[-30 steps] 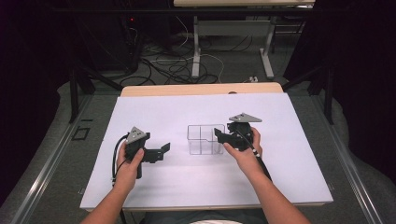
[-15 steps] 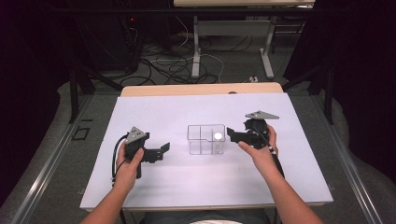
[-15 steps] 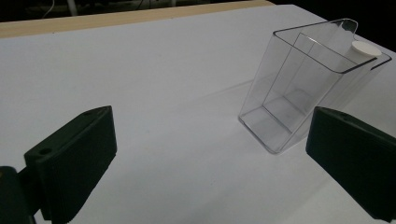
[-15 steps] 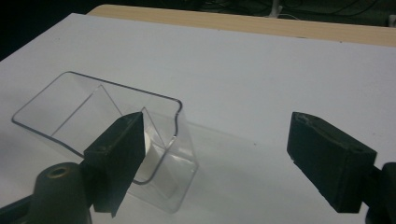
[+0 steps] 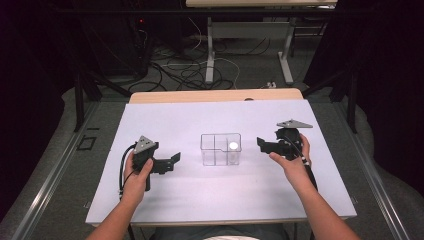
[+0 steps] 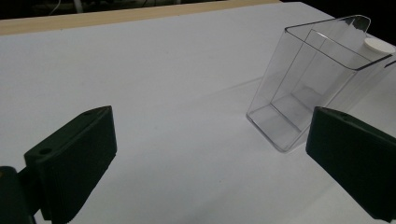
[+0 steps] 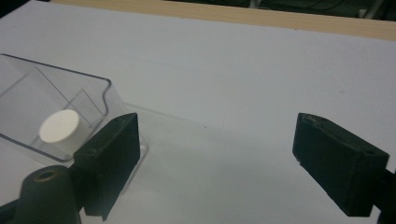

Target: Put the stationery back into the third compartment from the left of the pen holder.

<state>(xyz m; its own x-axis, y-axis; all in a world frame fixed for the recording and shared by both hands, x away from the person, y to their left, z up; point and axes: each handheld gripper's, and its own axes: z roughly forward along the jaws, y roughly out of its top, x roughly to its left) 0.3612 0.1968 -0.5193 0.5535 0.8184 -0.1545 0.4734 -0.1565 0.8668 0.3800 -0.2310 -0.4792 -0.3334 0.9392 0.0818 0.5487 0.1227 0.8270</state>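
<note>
Pulling back from the clear divided container (image 5: pixel 220 148), the right gripper (image 5: pixel 265 145) now sits well to its right, jaws spread and empty; a second ago it was right at the container's edge. The left gripper (image 5: pixel 171 161) has stayed put on the left, jaws spread too. A white disc (image 5: pixel 233 146) lies flat in the container's back-right compartment. The container stands upright mid-worktop (image 5: pixel 200 200), its long side running left to right.
</note>
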